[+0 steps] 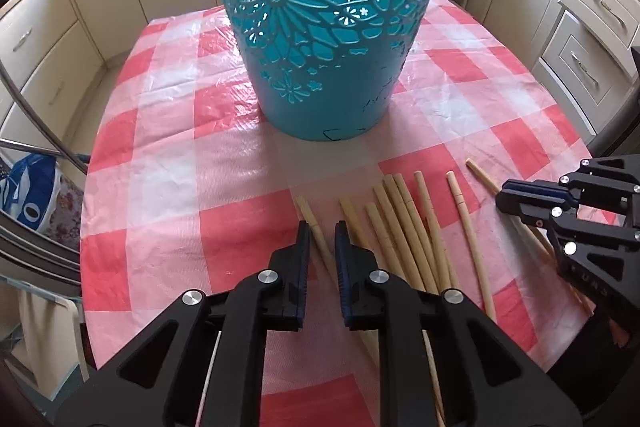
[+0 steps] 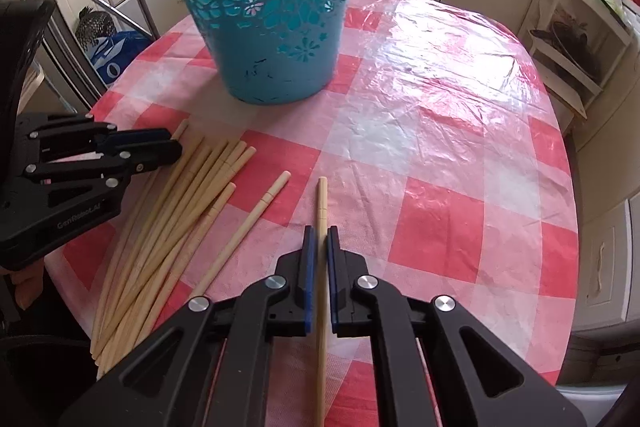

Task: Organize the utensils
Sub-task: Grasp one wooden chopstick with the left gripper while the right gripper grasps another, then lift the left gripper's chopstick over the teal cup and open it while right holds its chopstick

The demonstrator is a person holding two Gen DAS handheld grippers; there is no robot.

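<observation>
Chopsticks [image 1: 404,227]: pale bamboo, slim and round, each scored with a thin ring near its blunt end. Lay in a loose fan on the near part of the counter [image 1: 168,163], thick ends pointing toward the basket [image 1: 320,27], several crossing and touching one another lower down. Sat well short of the basket, none inside it as far as could be seen.

Leftmost stick [image 1: 308,213]: ran between the fingers of the left gripper [image 1: 322,227], whose ribbed blue pads [image 1: 306,251] had clenched on it, blunt tip poking out ahead. Rightmost stick [image 2: 322,195]: lay apart from the fan, straight and lengthwise, clamped between the narrow jaws of the right gripper [image 2: 321,231], with its shaft passing back under the black plastic body. Could not tell whether either stick was lifted or resting on the cloth.

Basket: teal plastic, tapered, round and upright, walls pierced with flower and petal cut-outs, solid and scuffed with dark marks near the base. Stood at the middle of the counter, beyond both grippers.

Counter: rounded edge, draped in a red, pink and white checked cloth [image 2: 440,155], glossy and wrinkled like thin plastic film. Around it, cream cabinets [image 1: 592,39] with metal handles.
</observation>
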